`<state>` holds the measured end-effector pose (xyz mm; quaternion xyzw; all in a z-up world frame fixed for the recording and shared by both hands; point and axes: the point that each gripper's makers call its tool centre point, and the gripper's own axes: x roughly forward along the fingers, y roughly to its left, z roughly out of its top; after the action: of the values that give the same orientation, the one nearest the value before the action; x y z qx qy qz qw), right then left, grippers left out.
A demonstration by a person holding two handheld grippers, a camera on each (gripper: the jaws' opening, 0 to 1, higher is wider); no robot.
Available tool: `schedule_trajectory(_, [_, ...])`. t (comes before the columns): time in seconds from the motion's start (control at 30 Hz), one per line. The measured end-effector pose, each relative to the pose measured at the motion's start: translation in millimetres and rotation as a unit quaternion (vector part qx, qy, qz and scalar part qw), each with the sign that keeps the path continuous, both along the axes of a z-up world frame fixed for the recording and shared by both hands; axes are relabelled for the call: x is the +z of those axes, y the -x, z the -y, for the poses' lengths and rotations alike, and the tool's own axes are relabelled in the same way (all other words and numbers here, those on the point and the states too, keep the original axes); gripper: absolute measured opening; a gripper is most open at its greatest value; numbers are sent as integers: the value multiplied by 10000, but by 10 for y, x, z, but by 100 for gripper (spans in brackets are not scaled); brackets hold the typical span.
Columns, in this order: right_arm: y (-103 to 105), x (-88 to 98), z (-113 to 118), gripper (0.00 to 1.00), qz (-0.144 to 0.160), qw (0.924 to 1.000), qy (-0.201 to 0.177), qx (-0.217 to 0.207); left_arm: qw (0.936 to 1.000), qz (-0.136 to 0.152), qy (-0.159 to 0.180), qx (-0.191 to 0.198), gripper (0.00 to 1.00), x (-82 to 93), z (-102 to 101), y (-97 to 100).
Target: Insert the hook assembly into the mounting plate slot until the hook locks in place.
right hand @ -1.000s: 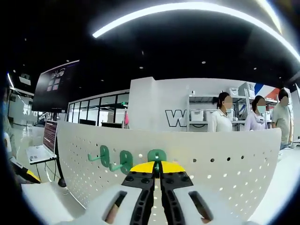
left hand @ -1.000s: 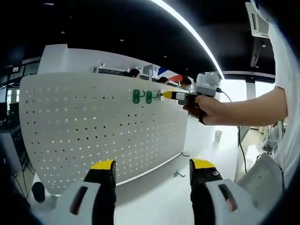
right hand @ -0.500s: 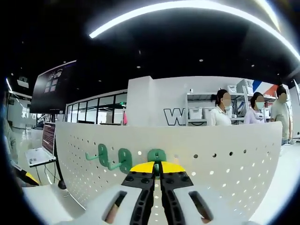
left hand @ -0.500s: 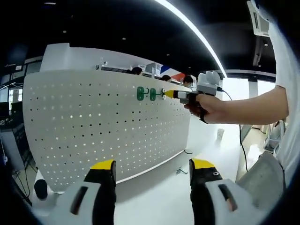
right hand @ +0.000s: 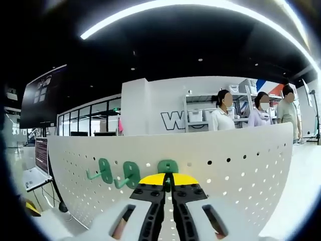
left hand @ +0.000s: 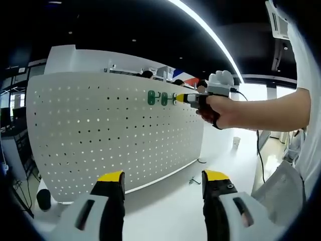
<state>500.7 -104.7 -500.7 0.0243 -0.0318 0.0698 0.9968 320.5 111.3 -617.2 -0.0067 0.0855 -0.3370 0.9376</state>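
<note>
A white pegboard mounting plate [left hand: 100,135] stands upright on a white table. Two green hooks [left hand: 157,98] hang near its top edge. My right gripper [left hand: 179,98], held by a hand, presses a third green hook against the plate beside them. In the right gripper view the yellow-tipped jaws are shut on that green hook [right hand: 167,166], which sits against the plate [right hand: 235,175], with two other green hooks [right hand: 118,172] to its left. My left gripper [left hand: 163,182] is open and low, in front of the plate, holding nothing.
A loose metal hook [left hand: 192,181] lies on the table [left hand: 170,206] near the plate's base. A dark object [left hand: 43,201] stands at the plate's left foot. Several people [right hand: 253,111] stand behind the plate by shelving. The person's arm [left hand: 266,108] reaches in from the right.
Both views have shifted slightly as the hands moved. The right gripper stays shut on the hook at the plate and sits a little nearer the two hung hooks.
</note>
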Motion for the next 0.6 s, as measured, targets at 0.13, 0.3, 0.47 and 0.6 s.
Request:
schedule_trajectory(0.13, [-16, -10, 7, 2, -85, 9999, -3, -60, 10000, 7, 5, -12, 64, -3, 12, 18])
schedule_trajectory(0.3, [-17, -25, 15, 2, -104, 9999, 18, 10, 10000, 8, 27, 5, 64, -6, -2, 21])
schedule_trajectory(0.47, [-20, -35, 8, 3, -128, 9999, -58, 85, 10000, 12, -1, -12, 64, -5, 4, 18])
schedule_trajectory(0.6, [-4, -69, 4, 6, -220, 9995, -163, 146, 10000, 33, 6, -2, 64, 9, 10, 12])
